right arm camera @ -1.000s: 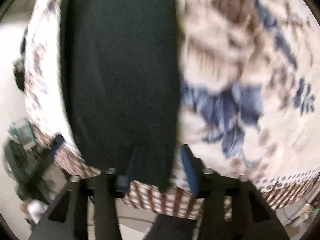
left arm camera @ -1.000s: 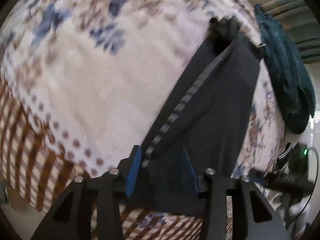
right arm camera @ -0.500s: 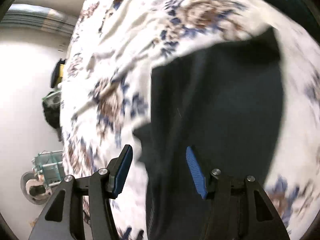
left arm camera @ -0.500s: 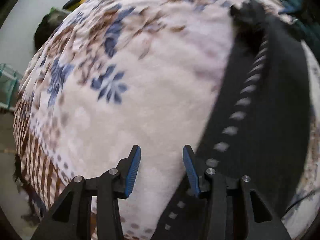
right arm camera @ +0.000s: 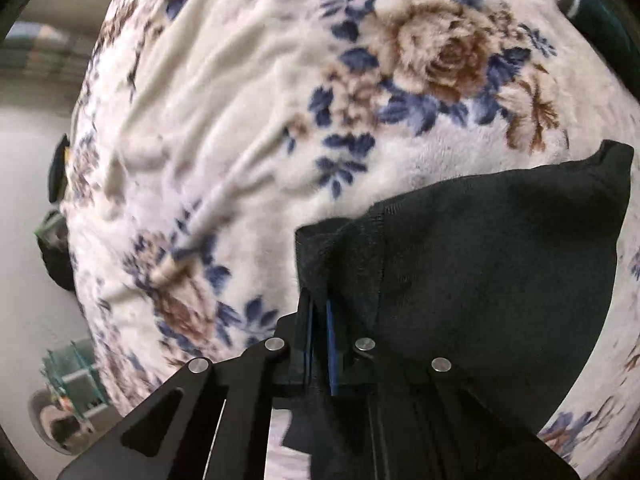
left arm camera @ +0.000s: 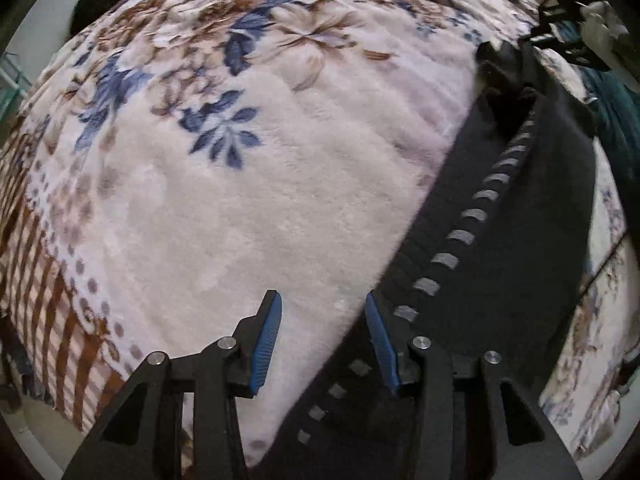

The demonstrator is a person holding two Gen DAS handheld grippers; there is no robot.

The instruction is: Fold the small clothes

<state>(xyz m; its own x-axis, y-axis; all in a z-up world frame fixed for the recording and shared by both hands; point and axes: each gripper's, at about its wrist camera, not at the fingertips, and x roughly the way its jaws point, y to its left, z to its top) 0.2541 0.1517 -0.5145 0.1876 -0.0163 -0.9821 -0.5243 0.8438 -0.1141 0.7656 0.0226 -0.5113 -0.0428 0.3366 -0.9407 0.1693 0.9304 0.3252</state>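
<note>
A small black garment (left arm camera: 512,248) with a row of grey dashes lies on a floral blanket (left arm camera: 240,200). My left gripper (left arm camera: 323,332) is open and empty, with the blanket between its fingers; its right finger is at the garment's left edge. In the right wrist view the same black garment (right arm camera: 500,264) lies on the blanket (right arm camera: 280,100). My right gripper (right arm camera: 318,320) is shut on a bunched corner of it.
A dark teal cloth (left arm camera: 616,128) lies at the blanket's far right. A black frame with something white (left arm camera: 576,12) stands beyond it. A green wire rack (right arm camera: 76,372) and dark items stand off the blanket's left side.
My right gripper was open over the garment and has now shut on its corner. My left gripper let go of the garment a second ago and stays open beside it.
</note>
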